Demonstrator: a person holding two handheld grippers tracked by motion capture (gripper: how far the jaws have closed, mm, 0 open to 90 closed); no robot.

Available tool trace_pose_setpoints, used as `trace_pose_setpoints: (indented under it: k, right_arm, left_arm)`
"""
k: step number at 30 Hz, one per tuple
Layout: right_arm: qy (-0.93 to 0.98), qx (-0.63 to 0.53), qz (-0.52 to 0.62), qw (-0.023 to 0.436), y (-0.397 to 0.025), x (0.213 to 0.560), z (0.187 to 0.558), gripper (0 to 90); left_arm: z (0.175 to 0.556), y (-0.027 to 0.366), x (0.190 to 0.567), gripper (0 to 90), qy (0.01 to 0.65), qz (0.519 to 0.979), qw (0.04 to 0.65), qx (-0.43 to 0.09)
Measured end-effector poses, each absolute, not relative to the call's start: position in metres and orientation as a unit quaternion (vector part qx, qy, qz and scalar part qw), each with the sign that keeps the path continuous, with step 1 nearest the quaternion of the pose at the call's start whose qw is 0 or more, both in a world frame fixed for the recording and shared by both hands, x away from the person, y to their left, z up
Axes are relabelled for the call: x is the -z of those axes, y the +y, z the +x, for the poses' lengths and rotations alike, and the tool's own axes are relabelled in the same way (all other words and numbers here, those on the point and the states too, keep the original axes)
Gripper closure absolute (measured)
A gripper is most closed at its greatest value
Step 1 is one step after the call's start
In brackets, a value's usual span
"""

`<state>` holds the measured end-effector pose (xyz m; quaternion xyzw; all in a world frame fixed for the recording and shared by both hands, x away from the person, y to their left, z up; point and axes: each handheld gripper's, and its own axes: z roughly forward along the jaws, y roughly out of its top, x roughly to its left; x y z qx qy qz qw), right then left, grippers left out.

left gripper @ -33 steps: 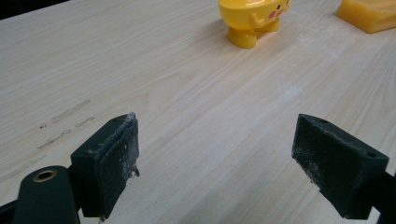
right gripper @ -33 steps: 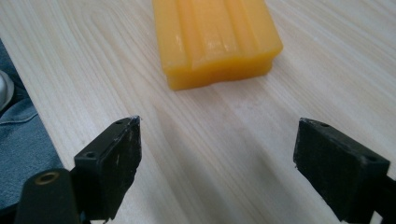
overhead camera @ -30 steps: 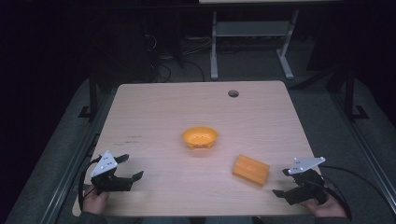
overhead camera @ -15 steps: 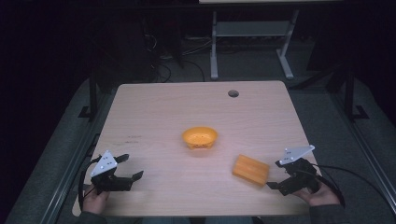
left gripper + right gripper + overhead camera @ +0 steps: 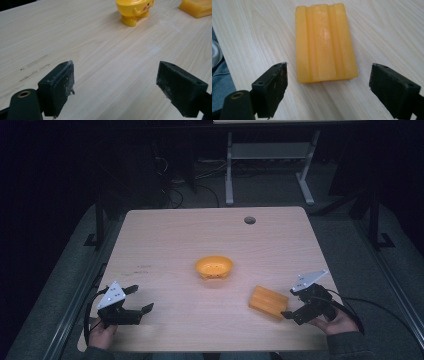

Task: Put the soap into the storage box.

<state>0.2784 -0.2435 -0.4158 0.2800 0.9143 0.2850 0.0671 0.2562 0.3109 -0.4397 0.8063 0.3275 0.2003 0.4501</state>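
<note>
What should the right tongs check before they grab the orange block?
1. Right tongs open: ok, jaws spread wider than the ridged orange rectangular block.
2. Block lined up between the jaws: ok, near end sits centred ahead of them.
3. Jaws around the block: not ok, they stop short of it.
4. Block lying flat on the light wooden table: ok.
5. Yellow footed plastic bowl apart from the block: ok.
6. Left tongs out of the way: ok, open, at the table's far side.
</note>
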Motion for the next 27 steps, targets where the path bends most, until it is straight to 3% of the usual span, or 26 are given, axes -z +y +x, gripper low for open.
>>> trace_pose_setpoints:
  k: [27]
  right_arm:
    - [0.937, -0.25, 0.237, 0.056, -0.2, 0.418, 0.305, 14.2]
  left_arm:
    - [0.257, 0.311, 0.439, 14.3, 0.322, 0.807, 0.452, -0.202]
